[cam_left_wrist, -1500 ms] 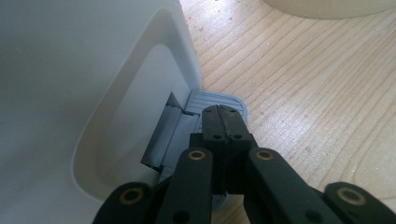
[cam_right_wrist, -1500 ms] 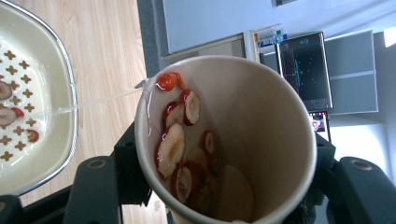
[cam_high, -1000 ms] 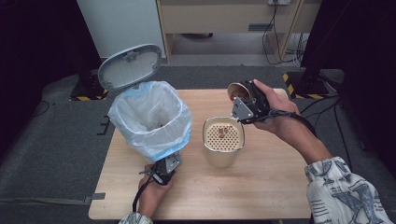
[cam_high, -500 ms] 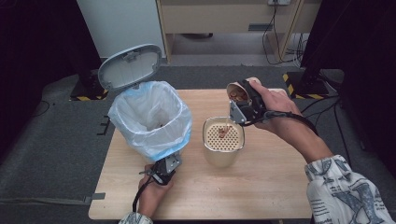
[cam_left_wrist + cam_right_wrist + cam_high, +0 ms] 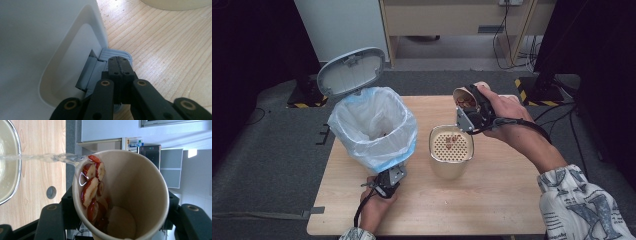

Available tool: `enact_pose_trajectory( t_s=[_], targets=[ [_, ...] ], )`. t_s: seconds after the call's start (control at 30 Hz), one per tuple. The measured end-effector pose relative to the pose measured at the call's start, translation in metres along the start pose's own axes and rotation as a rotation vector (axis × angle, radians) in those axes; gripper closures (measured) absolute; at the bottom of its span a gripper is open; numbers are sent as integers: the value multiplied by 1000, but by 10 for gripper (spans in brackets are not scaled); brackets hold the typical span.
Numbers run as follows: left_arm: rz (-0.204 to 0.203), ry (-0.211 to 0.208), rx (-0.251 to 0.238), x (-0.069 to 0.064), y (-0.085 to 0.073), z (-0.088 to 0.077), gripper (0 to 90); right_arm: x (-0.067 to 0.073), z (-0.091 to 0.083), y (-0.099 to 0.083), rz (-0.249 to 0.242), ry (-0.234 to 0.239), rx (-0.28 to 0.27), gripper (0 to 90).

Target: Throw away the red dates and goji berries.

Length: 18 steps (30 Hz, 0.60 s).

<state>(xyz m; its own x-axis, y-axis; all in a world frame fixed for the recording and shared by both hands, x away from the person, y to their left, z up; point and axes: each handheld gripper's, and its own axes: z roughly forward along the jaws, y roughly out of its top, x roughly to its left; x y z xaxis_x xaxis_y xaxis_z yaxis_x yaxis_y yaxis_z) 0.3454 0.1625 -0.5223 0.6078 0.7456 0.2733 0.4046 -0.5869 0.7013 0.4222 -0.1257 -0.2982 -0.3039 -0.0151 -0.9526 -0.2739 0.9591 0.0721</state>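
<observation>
A tan paper cup (image 5: 460,95) is tipped on its side above a cream container with a perforated strainer insert (image 5: 451,146), and my right gripper (image 5: 468,105) is shut on it. In the right gripper view the cup (image 5: 140,182) holds red fruit slices (image 5: 91,187), and a thin stream of water (image 5: 45,157) runs from its rim to the container's edge (image 5: 10,170). My left gripper (image 5: 387,186) is at the foot of the pedal bin (image 5: 374,125). Its jaws are shut (image 5: 119,65) and rest on the grey pedal (image 5: 117,53). The bin's lid (image 5: 351,71) stands open.
The bin is lined with a white and blue plastic bag and stands at the left of the wooden table (image 5: 497,200). The container stands mid-table, close to the bin. A cable trails from each gripper toward the near edge.
</observation>
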Motion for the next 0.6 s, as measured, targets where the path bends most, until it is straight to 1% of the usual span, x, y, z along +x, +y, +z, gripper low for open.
enact_pose_trajectory(
  t_s=[0.07,0.1,0.13,0.23,0.27,0.3,0.33,0.37,0.4,0.43,0.47,0.5,0.6],
  targets=[
    [0,1,0,0,0,0,891,-1,-1,0,15,2,2,369],
    [1,1,3,0,0,0,891,-2,-1,0,14,-1,1,369],
    [2,1,3,0,0,0,891,-4,-2,-1,39,3,-10,369],
    [2,0,3,0,0,0,892,-6,-3,-1,42,-3,-9,369],
    [2,1,3,0,0,0,891,-7,-4,-1,25,-12,-2,370],
    [2,1,3,0,0,0,891,-7,-4,-1,25,-12,-2,370],
    [1,1,1,0,0,0,891,-4,-3,1,-57,-25,21,370],
    [1,1,0,0,0,0,891,-4,-3,1,-57,-25,21,370],
    [1,2,3,0,0,0,891,-1,-2,3,-109,-27,37,371],
    [1,2,3,0,0,0,891,-1,-2,3,-109,-27,37,371],
    [1,1,0,0,0,0,891,-1,-2,4,-128,-31,41,372],
    [1,1,0,0,0,0,892,-1,-2,4,-128,-31,41,372],
    [1,0,1,0,0,0,891,-3,-1,5,-156,-47,52,372]
  ],
)
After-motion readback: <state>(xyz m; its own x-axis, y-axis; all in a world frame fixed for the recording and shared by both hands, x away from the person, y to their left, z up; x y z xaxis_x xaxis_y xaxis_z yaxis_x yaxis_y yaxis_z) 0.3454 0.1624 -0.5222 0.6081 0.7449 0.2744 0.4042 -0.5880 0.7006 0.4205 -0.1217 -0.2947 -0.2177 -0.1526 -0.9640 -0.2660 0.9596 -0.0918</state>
